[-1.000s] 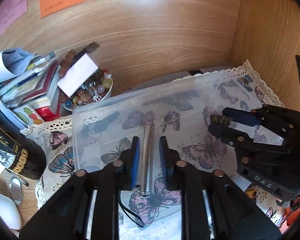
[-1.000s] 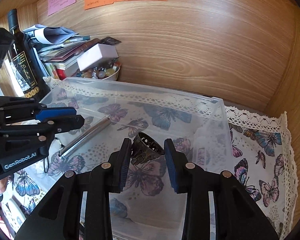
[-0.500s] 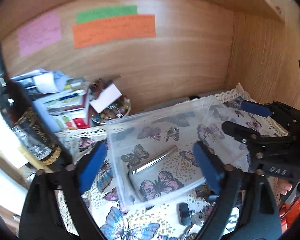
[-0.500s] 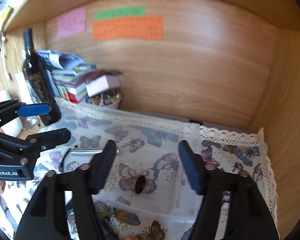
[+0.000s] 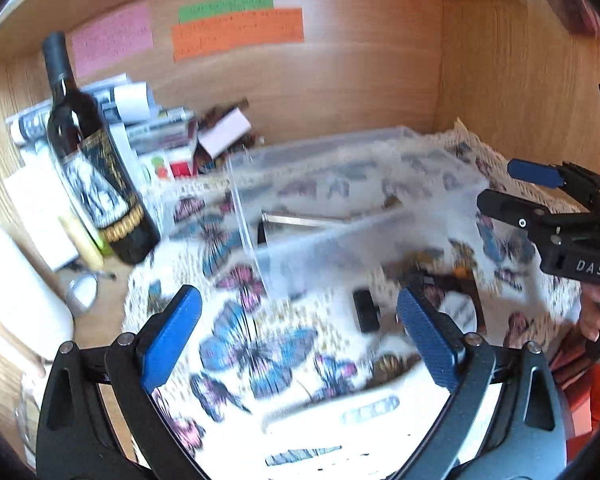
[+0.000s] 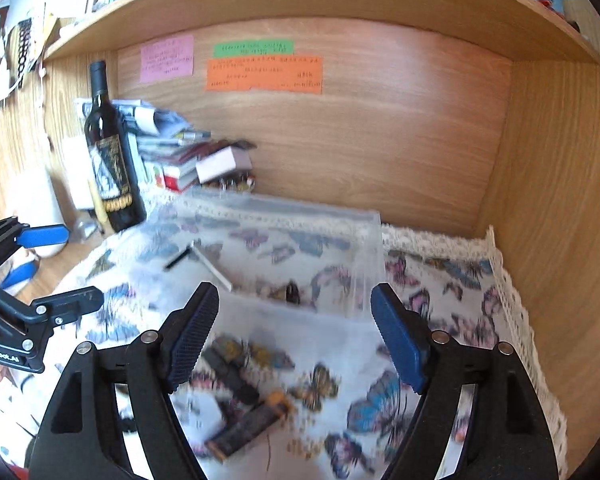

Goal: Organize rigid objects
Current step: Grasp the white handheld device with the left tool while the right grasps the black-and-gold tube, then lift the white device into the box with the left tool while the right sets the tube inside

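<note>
A clear plastic bin (image 5: 256, 240) (image 6: 374, 240) stands on the butterfly cloth. In it lie a silver metal rod (image 5: 300, 220) (image 6: 212, 268) and a small dark round part (image 6: 292, 293). My left gripper (image 5: 296, 320) is open and empty, pulled back in front of the bin. My right gripper (image 6: 294, 328) is open and empty, above and in front of the bin. Loose dark objects (image 6: 240, 380) and an orange-tipped one (image 6: 256, 420) lie on the cloth in front of the bin. Both views are blurred.
A wine bottle (image 5: 96, 176) (image 6: 112, 160) stands at the left by stacked books (image 6: 168, 156) and a white box (image 6: 224, 162). Wooden walls close the back and right. A white flat object (image 5: 340, 412) lies near the front.
Both grippers have opened, let go of the rod and the round part in the bin, and pulled back and up away from it.
</note>
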`<action>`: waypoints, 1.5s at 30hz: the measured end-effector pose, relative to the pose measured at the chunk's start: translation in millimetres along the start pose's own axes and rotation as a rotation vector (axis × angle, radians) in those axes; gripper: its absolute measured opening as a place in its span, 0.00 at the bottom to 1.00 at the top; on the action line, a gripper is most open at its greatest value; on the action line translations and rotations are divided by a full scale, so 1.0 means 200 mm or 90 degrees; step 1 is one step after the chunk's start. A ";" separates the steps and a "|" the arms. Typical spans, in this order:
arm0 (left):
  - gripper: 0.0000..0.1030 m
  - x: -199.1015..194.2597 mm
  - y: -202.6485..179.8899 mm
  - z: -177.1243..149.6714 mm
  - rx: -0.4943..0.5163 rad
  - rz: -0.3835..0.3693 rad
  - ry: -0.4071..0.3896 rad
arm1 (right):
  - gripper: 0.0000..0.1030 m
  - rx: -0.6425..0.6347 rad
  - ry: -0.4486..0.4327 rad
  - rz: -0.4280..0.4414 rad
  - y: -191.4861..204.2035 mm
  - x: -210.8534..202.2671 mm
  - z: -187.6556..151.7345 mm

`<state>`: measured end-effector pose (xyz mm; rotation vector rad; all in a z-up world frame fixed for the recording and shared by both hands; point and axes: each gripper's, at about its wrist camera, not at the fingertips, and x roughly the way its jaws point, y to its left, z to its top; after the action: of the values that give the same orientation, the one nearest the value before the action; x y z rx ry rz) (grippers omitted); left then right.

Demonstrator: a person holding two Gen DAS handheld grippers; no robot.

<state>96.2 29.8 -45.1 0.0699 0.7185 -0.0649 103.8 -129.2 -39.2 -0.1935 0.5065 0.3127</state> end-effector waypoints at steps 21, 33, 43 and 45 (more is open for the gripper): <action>0.97 -0.09 -0.10 -0.31 -0.022 -0.037 0.034 | 0.79 0.115 0.121 0.013 -0.06 0.16 -0.28; 0.97 0.04 -0.28 -0.33 0.057 -0.065 0.062 | 0.67 0.059 0.157 0.010 0.00 0.21 -0.36; 0.66 0.18 -0.31 -0.28 0.043 -0.146 0.094 | 0.22 0.062 0.152 0.028 -0.07 0.17 -0.38; 0.49 0.20 -0.30 -0.27 0.030 -0.161 0.106 | 0.18 0.062 0.152 0.027 -0.08 0.16 -0.38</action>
<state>85.8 -25.7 -114.9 0.0285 0.8896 -0.3214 101.8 -156.1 -119.6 -0.1255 0.7606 0.3075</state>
